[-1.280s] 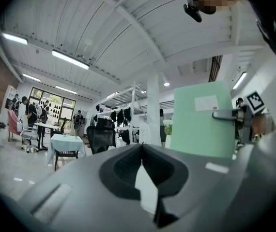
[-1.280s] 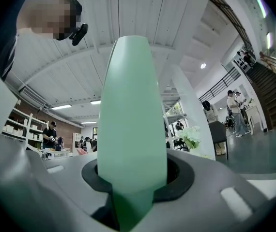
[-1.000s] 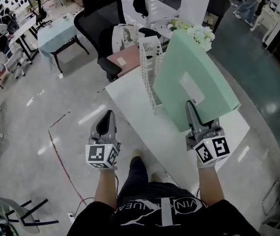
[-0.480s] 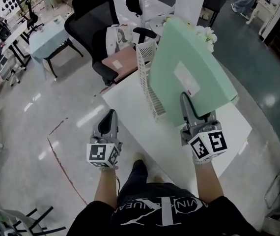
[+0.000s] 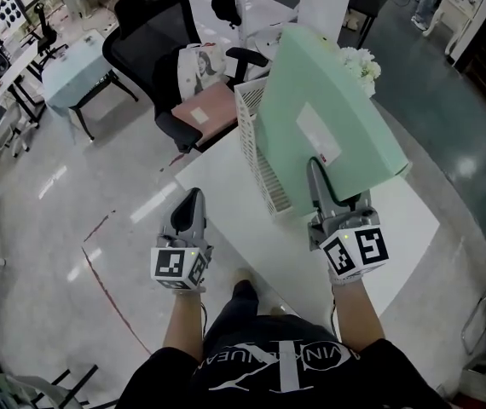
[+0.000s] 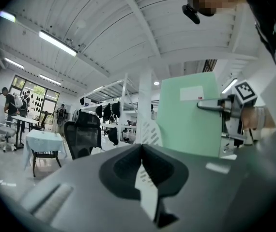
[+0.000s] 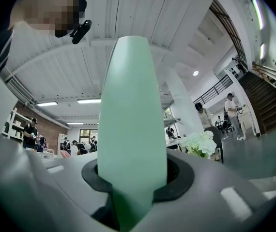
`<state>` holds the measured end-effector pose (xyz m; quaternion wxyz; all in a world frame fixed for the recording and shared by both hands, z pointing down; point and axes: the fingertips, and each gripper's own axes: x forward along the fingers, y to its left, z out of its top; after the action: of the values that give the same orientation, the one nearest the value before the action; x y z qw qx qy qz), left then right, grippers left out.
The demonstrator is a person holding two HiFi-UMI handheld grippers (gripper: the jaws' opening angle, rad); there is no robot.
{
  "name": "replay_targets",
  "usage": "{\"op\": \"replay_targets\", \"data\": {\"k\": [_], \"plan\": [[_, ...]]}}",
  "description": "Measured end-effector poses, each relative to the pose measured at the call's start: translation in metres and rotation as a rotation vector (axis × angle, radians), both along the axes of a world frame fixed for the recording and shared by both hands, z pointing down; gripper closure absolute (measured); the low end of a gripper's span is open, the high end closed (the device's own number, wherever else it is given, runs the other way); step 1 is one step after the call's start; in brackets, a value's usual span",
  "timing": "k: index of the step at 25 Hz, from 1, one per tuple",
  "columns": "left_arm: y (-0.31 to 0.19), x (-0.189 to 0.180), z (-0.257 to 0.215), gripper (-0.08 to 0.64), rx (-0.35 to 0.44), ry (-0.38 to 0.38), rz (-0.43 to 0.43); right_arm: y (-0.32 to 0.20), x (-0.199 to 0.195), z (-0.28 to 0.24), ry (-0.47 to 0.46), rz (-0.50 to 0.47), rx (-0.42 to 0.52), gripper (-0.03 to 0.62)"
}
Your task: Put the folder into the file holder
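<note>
The right tool (image 5: 316, 175) is clamped on the near edge of the mint-green folder (image 5: 345, 92), one jaw lying across its face and the other beneath. The right gripper view shows the folder's rounded edge filling the space between the jaws. Gripping it at this end looks deliberate, since it leaves the whole far part free to lead into a slot.

The folder is carried off the white tabletop (image 5: 401, 220). It is tilted so its face with the white label (image 5: 318, 135) looks up, and it reaches away toward 12 o'clock from the tool. The white perforated file holder (image 5: 254, 139) stands upright at the tabletop's left edge, at about 10 o'clock from the right tool. The folder's left side overlaps it in the head view. Whether the two touch cannot be told, but the folder is not yet inside.

The left tool (image 5: 190, 201) hangs at 9 o'clock from the right one, over the floor (image 5: 72, 194). Its jaws are together on nothing. It seems kept out of the folder's way, though near enough to steady the light holder if it tips.

The next move probably needs the folder turned onto its edge to match the slot.
</note>
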<state>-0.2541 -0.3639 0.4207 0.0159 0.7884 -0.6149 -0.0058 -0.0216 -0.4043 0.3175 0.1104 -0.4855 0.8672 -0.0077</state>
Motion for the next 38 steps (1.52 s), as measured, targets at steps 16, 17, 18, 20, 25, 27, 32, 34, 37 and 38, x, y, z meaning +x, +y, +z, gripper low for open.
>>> {"op": "replay_targets", "data": {"k": [16,17,18,20,25,27,32,34,37,38], "plan": [[-0.044,-0.014,-0.001,0.560,-0.013,0.003,0.055,-0.035,-0.022,0.020,-0.013,0.035,-0.038,0.416],[-0.047,-0.014,-0.001,0.560,-0.015,0.003,0.060,-0.036,-0.024,0.020,-0.010,0.035,-0.035,0.416],[-0.050,-0.015,0.000,0.560,-0.017,0.004,0.065,-0.037,-0.025,0.021,-0.008,0.035,-0.032,0.416],[-0.057,-0.016,0.000,0.560,-0.018,0.007,0.072,-0.042,-0.028,0.023,-0.010,0.033,-0.033,0.416],[-0.074,-0.016,0.004,0.560,-0.019,0.010,0.092,-0.051,-0.033,0.035,-0.003,0.036,-0.043,0.416],[-0.080,-0.014,0.006,0.560,-0.020,0.012,0.103,-0.052,-0.035,0.040,0.006,0.038,-0.047,0.416],[-0.090,-0.007,0.014,0.560,-0.034,0.013,0.127,-0.054,-0.037,0.055,0.022,0.036,-0.067,0.416],[-0.093,-0.005,0.017,0.560,-0.039,0.013,0.132,-0.055,-0.038,0.063,0.030,0.033,-0.075,0.416],[-0.096,-0.005,0.022,0.560,-0.049,0.012,0.133,-0.057,-0.040,0.075,0.039,0.029,-0.087,0.416],[-0.097,-0.005,0.024,0.560,-0.052,0.011,0.133,-0.057,-0.040,0.079,0.043,0.029,-0.090,0.416]]}}
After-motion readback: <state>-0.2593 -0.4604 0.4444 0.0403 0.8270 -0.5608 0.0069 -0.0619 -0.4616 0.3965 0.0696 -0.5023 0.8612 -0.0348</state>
